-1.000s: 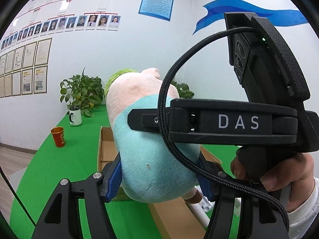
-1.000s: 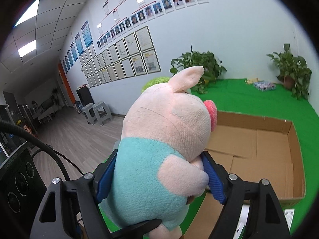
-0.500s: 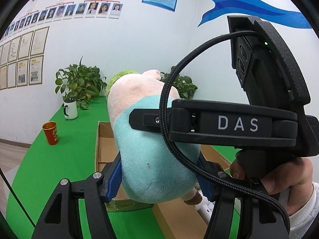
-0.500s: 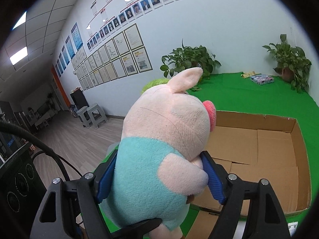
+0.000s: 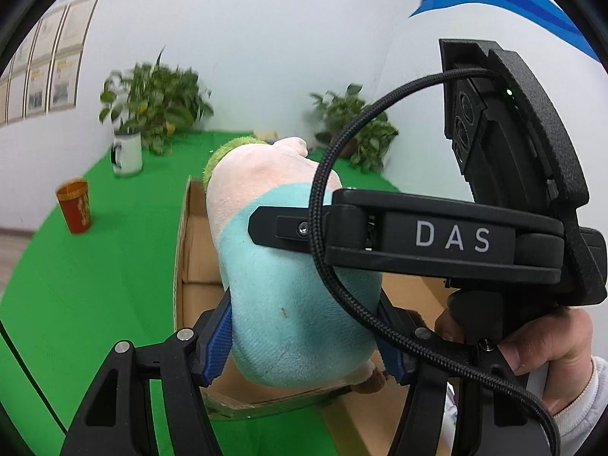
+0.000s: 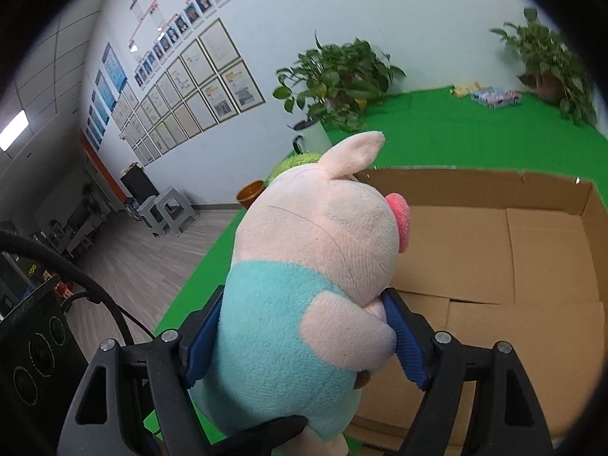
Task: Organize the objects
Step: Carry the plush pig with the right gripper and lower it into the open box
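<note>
I see both the left hand-held gripper [image 5: 304, 342] and right hand-held gripper [image 6: 300, 342] clamping the plush pig [image 6: 304, 266] above the cardboard box [image 6: 494, 250]; a red cup [image 5: 75, 205] and white mug [image 5: 127, 152] stand beyond the box.

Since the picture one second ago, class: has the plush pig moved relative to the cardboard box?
Yes. In the right wrist view the plush pig, gripped by both grippers, has come closer to the cardboard box, whose open floor now fills more of the frame.

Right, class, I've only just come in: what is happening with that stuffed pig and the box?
A person holds the plush pig up with both sets of tongs, the left tongs and the right tongs, each clamped on its turquoise body. The pig hangs over the near edge of the open cardboard box, not yet set down inside.
</note>
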{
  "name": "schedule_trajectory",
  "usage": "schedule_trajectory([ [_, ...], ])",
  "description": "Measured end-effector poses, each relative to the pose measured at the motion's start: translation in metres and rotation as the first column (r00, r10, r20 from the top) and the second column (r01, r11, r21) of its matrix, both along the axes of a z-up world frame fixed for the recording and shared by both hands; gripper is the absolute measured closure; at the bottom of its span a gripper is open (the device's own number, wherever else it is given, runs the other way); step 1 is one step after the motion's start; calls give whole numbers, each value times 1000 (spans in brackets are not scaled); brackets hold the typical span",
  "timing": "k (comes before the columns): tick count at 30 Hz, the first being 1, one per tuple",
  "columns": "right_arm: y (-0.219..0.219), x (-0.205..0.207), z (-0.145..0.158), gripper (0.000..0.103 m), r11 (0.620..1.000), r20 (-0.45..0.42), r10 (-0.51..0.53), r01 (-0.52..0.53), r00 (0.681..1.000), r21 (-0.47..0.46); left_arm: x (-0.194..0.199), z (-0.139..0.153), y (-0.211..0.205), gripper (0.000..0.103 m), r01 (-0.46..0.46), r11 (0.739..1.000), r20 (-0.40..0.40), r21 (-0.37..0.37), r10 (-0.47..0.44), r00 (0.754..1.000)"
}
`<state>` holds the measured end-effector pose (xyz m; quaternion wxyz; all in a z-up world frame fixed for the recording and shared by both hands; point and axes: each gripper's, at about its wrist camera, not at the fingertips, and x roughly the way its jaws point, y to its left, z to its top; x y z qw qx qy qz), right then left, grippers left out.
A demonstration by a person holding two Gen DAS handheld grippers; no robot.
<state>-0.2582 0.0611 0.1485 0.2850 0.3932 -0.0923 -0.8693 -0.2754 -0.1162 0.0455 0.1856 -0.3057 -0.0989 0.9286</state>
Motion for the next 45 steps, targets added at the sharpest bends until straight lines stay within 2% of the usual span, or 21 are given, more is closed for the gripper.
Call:
schedule_trajectory([
  [8, -14, -25, -31, 26, 1000, 86, -16, 15, 996, 15, -56, -64, -30, 41, -6, 999, 105, 34, 2, 994],
  [13, -19, -38, -51, 26, 1000, 131, -20, 18, 991, 15, -67, -86, -38, 41, -21, 999, 138, 31, 17, 990],
  [18, -21, -46, -61, 27, 1000, 145, -17, 19, 989, -12, -70, -89, -38, 36, -39, 999, 140, -1, 39, 989],
  [24, -18, -40, -70, 27, 999, 159, -5, 11, 987, -32, -43, -80, -34, 33, -58, 997, 135, -45, 63, 989],
  [29, -25, -44, -81, 26, 1000, 164, -14, 15, 986, -4, -13, -71, -44, 34, -75, 997, 138, 8, 73, 988],
  [32, -29, -44, -82, 25, 1000, 177, 0, 2, 984, -9, 0, -66, -47, 34, -93, 996, 135, 2, 92, 987],
  [37, -36, -34, -83, 18, 999, 140, 4, -10, 990, 38, 22, -67, -54, 36, -125, 992, 167, 6, 123, 978],
  [40, -37, -36, -83, 11, 998, 153, -10, 1, 988, 57, 38, -66, -55, 36, -136, 991, 170, 9, 133, 976],
  [45, -31, -23, -70, 7, 998, 164, -41, 32, 986, 52, 64, -56, -56, 36, -167, 986, 142, -18, 168, 976],
])
